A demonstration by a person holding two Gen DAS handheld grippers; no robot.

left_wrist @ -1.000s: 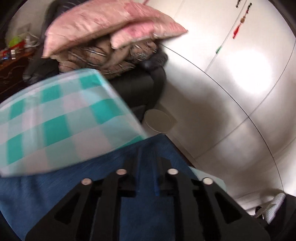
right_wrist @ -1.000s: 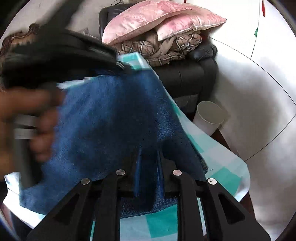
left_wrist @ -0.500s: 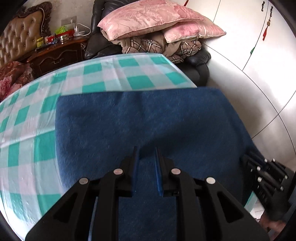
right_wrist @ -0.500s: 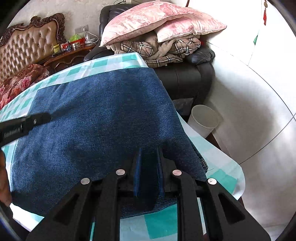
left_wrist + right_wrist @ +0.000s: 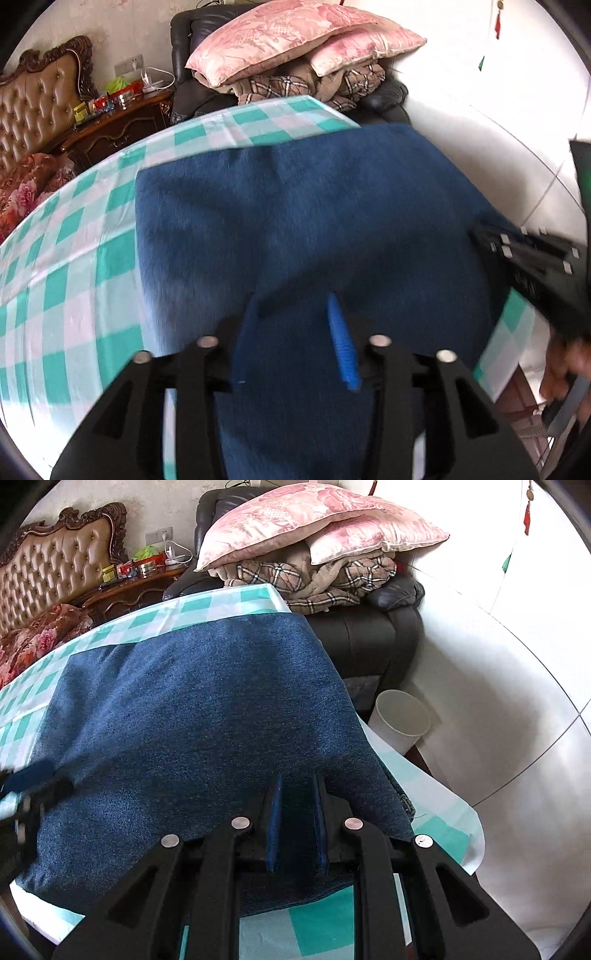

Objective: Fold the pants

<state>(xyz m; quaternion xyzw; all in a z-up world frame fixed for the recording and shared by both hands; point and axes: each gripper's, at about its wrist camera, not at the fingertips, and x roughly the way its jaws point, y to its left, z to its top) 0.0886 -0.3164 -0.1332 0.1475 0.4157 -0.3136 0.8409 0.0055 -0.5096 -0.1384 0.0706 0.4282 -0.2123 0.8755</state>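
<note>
Blue denim pants (image 5: 192, 716) lie folded flat on teal-checked surface (image 5: 66, 266), near its right edge. Left claw (image 5: 295, 306) over near hem, jaws opening, nothing pinched between pads. Right claw (image 5: 297, 779) pressed together, pinching pants' near right corner.

Pants (image 5: 192, 716) on tablecloth (image 5: 325, 923); pillows (image 5: 314, 520) behind, bin (image 5: 402, 716) right.
</note>
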